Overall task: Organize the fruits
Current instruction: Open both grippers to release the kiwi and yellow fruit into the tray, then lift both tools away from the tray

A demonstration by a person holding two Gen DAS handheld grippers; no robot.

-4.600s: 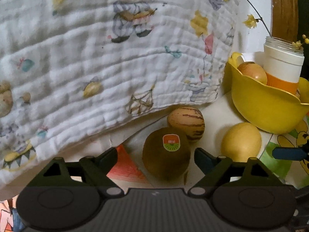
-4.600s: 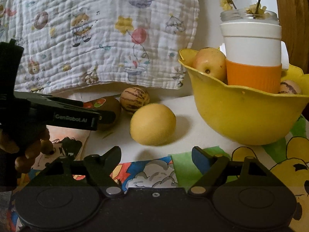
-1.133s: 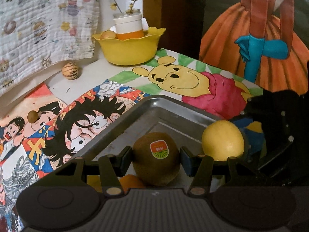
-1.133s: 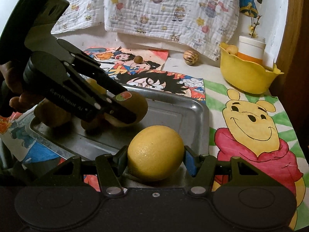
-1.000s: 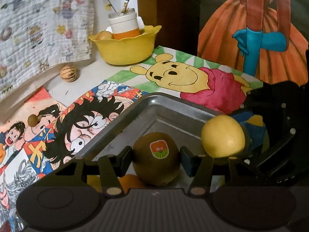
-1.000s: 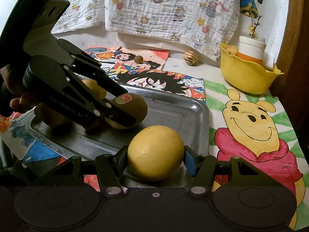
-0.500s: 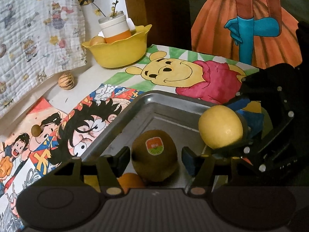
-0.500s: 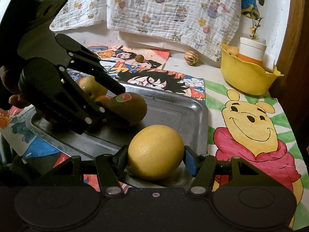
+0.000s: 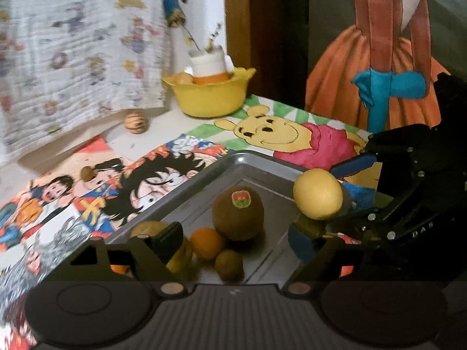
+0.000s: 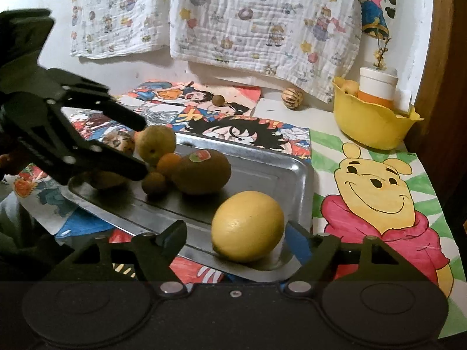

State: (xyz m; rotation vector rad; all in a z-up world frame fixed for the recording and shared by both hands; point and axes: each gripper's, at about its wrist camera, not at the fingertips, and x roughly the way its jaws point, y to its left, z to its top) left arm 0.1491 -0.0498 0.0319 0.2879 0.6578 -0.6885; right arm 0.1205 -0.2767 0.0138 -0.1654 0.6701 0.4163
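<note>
Both claws have just been opening, and neither one grips anything now. My left claw (image 9: pixel 235 240) stands wide with its pads clear of the kiwi (image 9: pixel 238 214), which sits free on the metal tray (image 10: pixel 274 172) just beyond the fingers. My right claw (image 10: pixel 238 240) is spread too; the lemon (image 10: pixel 247 226) lies between its fingers at the tray's near right corner, with a clear gap on the left side, though I cannot tell whether the right pad touches it.

The tray also carries a small orange (image 10: pixel 168 162), a pear-like yellow fruit (image 10: pixel 156 143) and a small brown fruit (image 10: pixel 154 183), bunched to the left of the kiwi. Two fruits are not in the tray yet: a striped melon-like one (image 10: pixel 292 96) at the far edge of the tabletop, near the yellow bowl (image 10: pixel 370 129), and a small brown one (image 10: pixel 218 99) on the cartoon mat.

I judge the striped fruit light, firm and smooth-skinned, so likely to roll or squirt out of a hard pinch. I would close across its widest middle, gently. The small brown one looks tiny; it wants a low, centred pinch so it does not pop away.
</note>
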